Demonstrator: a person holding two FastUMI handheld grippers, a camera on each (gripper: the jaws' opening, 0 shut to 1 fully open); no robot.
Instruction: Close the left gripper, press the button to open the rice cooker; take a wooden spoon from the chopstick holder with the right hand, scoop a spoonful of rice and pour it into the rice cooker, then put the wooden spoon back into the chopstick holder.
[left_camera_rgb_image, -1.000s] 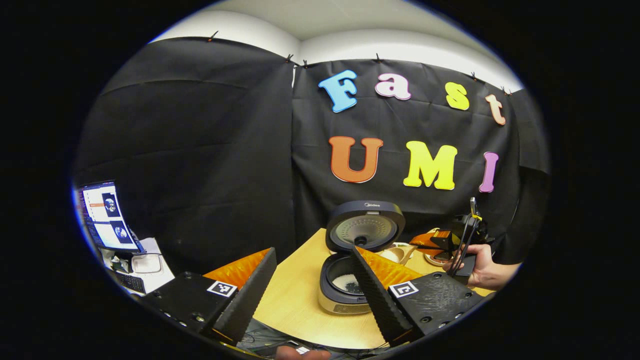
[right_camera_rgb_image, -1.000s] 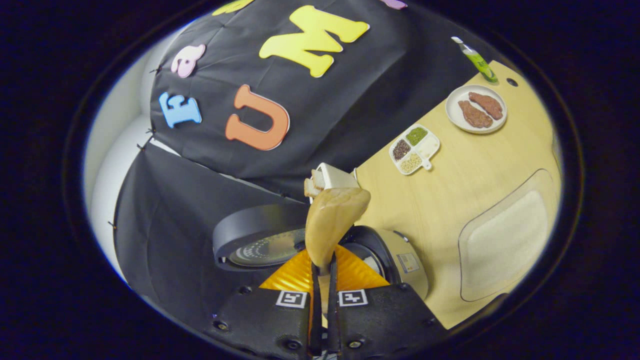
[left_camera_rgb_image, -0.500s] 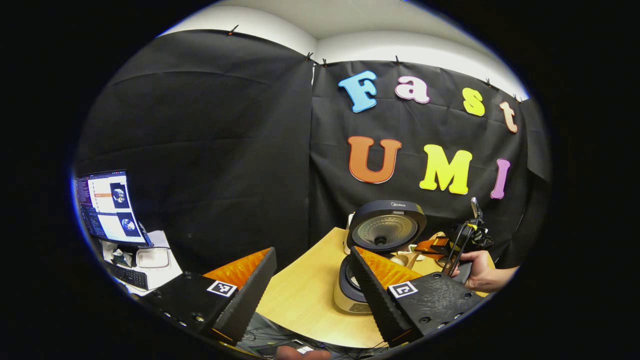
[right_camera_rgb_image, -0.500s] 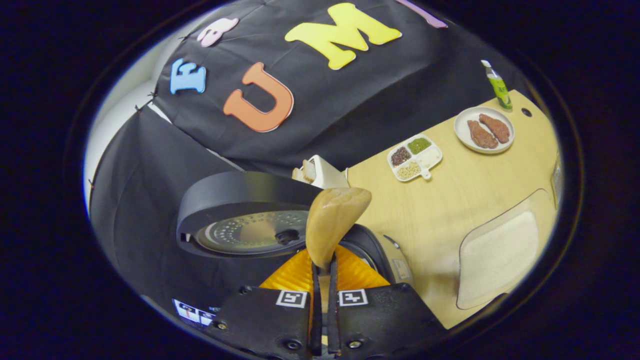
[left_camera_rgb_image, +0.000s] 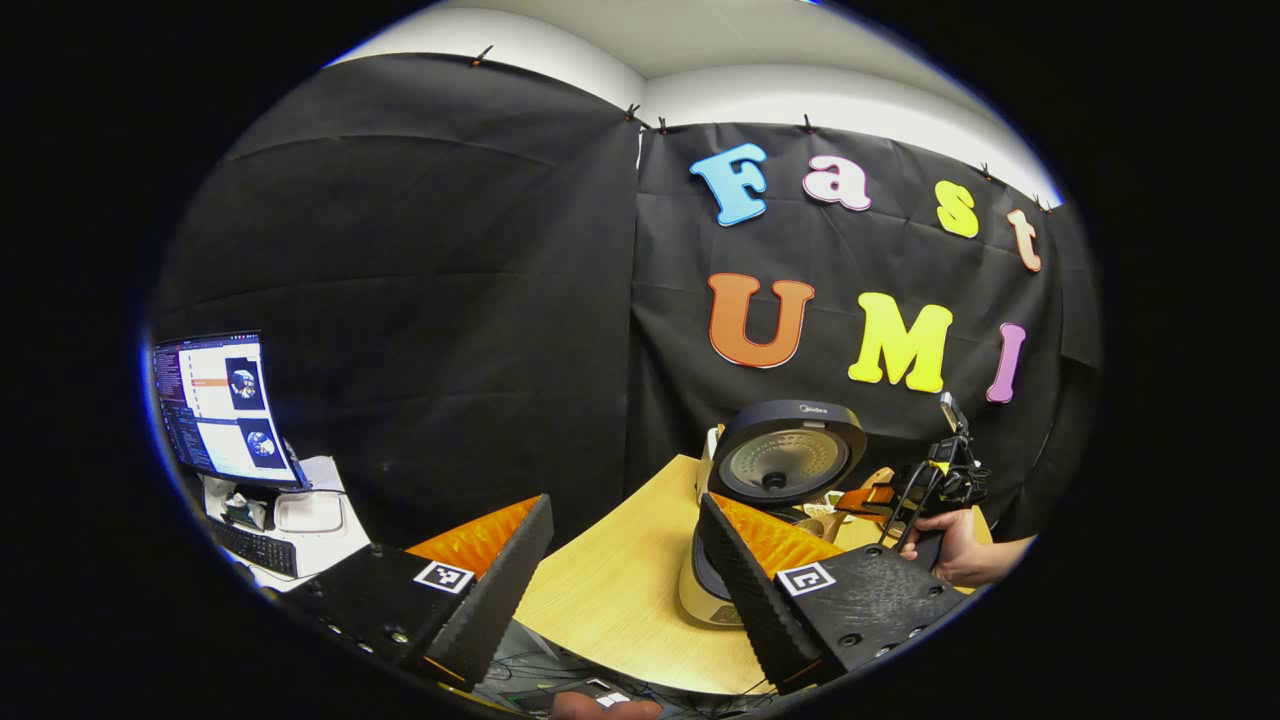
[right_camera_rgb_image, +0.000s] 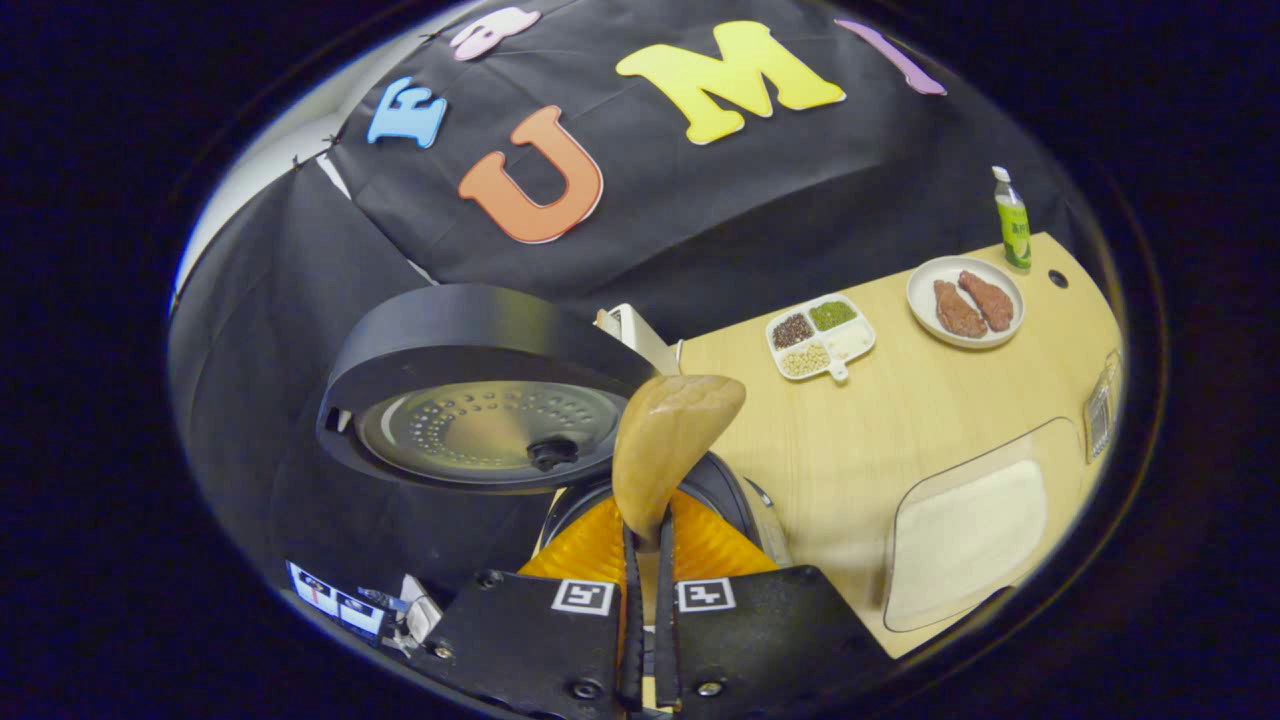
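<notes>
in the right gripper view, beyond the right gripper (right_camera_rgb_image: 647, 640) on the wooden table (right_camera_rgb_image: 900, 420) lie a divided dish of grains (right_camera_rgb_image: 820, 335), a plate with two meat pieces (right_camera_rgb_image: 965, 302), a green bottle (right_camera_rgb_image: 1012, 218) and, nearer to its right, a clear tray of rice (right_camera_rgb_image: 965, 535). the rice cooker (right_camera_rgb_image: 480, 400) stands just ahead, lid raised, partly behind the wooden spoon (right_camera_rgb_image: 665, 445), whose pale bowl tips up from the fingers clamped on its handle. the left gripper (left_camera_rgb_image: 625, 555) hangs with fingers spread wide, empty; a monitor (left_camera_rgb_image: 215, 410) sits to its left.
</notes>
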